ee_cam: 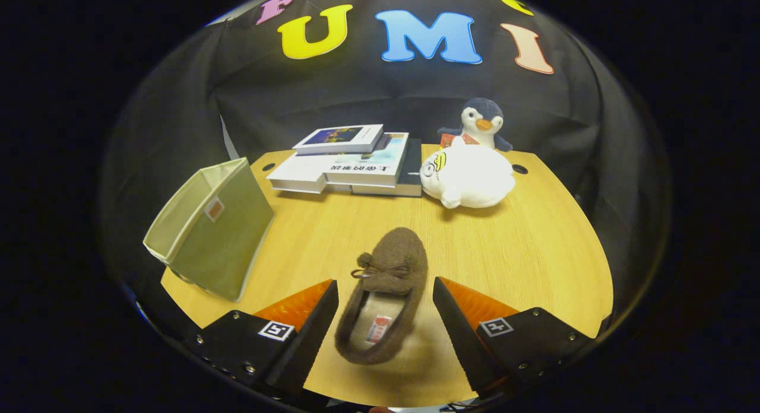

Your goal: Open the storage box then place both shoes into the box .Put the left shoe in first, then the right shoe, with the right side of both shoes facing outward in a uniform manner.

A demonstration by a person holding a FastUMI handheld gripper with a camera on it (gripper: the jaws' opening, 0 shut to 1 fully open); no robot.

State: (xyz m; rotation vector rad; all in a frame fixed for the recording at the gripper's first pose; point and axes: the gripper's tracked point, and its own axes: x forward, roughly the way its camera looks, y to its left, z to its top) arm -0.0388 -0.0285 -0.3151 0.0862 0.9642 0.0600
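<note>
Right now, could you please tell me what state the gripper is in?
Gripper: open, holding nothing; its fingers stand on either side of the brown slipper on the table, not touching it.

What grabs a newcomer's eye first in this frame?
The brown slipper lies on the table between the fingers of the open gripper, toe pointing away; neither finger touches it. Left of it the open green box stands near the table's edge. Beyond, a stack of books sits beside a white plush, with a penguin toy behind that.
</note>
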